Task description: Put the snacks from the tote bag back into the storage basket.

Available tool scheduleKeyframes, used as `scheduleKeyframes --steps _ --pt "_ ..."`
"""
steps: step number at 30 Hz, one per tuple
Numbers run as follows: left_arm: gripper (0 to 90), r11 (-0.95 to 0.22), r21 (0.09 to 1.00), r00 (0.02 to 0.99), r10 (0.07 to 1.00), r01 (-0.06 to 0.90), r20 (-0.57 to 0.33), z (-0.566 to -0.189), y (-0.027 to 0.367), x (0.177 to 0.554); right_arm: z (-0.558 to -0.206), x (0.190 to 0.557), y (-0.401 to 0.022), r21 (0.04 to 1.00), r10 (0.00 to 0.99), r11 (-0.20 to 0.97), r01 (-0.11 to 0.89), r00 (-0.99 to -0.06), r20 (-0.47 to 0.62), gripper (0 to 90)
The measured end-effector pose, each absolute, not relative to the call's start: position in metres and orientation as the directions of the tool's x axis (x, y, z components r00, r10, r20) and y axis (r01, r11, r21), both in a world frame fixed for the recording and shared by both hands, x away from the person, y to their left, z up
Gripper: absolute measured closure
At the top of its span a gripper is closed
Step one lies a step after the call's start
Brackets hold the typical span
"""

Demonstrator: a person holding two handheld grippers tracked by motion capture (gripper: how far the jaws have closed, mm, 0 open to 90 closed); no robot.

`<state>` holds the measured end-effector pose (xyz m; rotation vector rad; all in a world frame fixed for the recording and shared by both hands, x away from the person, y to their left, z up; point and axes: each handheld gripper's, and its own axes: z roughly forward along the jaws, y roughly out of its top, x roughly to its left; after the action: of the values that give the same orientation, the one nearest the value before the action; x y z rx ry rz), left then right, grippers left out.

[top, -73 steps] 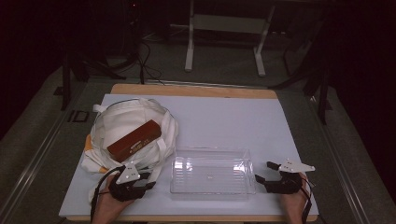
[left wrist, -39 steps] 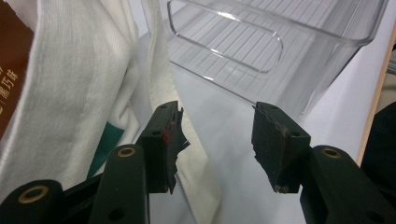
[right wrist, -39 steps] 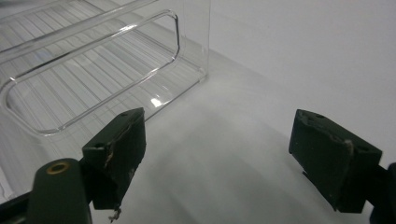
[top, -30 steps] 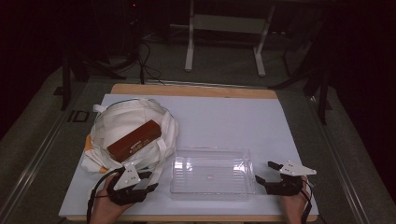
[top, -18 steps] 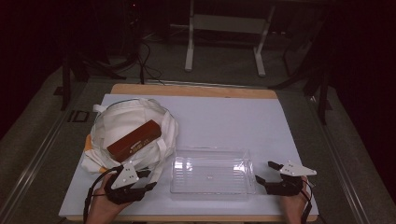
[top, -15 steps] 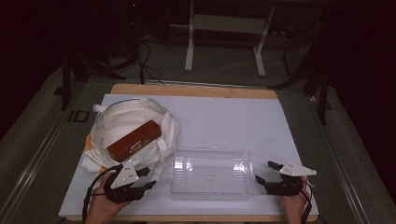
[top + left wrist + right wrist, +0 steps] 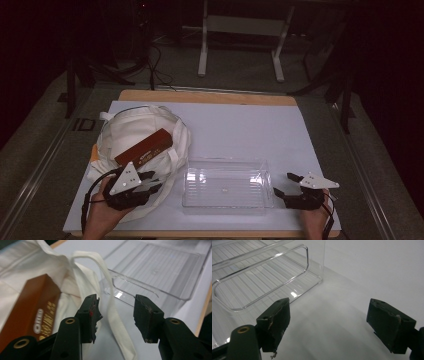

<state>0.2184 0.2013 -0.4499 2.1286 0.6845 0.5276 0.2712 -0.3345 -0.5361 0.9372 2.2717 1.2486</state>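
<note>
At the left of the tabletop, which is covered with a white sheet, lies a white cloth tote bag, its mouth open and crumpled. A long brown box with pale lettering rests on the bag's opening, tilted so one end points toward the far right. In the left gripper view the same box sits on the bag's folds at the left, and one of the bag's white handles loops up and runs down between the jaws without either jaw touching it.

The left tool is held in the person's left hand at the near edge of the bag, its jaws spread apart and holding nothing.

Just right of the bag stands an empty clear plastic tray, rectangular, with a ribbed floor, near the front edge of the tabletop. Its near corner shows beyond the left tool's jaws in the left gripper view.

The right tool rests on the white sheet just beside the tray's right end, held in the right hand. Its jaws are wide apart and empty; in the right gripper view the tray's end wall stands just ahead of the left jaw, not touching it.
</note>
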Motion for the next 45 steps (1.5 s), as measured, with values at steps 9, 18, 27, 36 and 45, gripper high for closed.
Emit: scheduleKeyframes --steps 9,18,27,36,45 --pt "54.2 -0.507 0.814 0.744 0.652 0.283 0.148 -0.438 0.208 0.224 -0.536 0.271 -0.335 0.848 0.71 0.382 0.369 -0.705 -0.013 18.9" --pt "54.1 -0.512 0.807 0.731 0.664 0.293 0.156 -0.43 0.216 0.234 -0.536 0.271 -0.334 0.847 0.711 0.382 0.368 -0.703 -0.015 18.9" --pt "53.8 -0.531 0.794 0.729 0.662 0.294 0.173 -0.422 0.219 0.244 -0.536 0.271 -0.334 0.847 0.713 0.383 0.369 -0.701 -0.017 18.9" --pt "55.8 -0.529 0.792 0.724 0.669 0.303 0.17 -0.419 0.221 0.253 -0.536 0.271 -0.334 0.845 0.714 0.383 0.373 -0.7 -0.015 18.9" --pt "57.8 -0.533 0.786 0.72 0.673 0.313 0.169 -0.416 0.226 0.262 -0.536 0.271 -0.334 0.844 0.714 0.385 0.372 -0.7 -0.017 18.9"
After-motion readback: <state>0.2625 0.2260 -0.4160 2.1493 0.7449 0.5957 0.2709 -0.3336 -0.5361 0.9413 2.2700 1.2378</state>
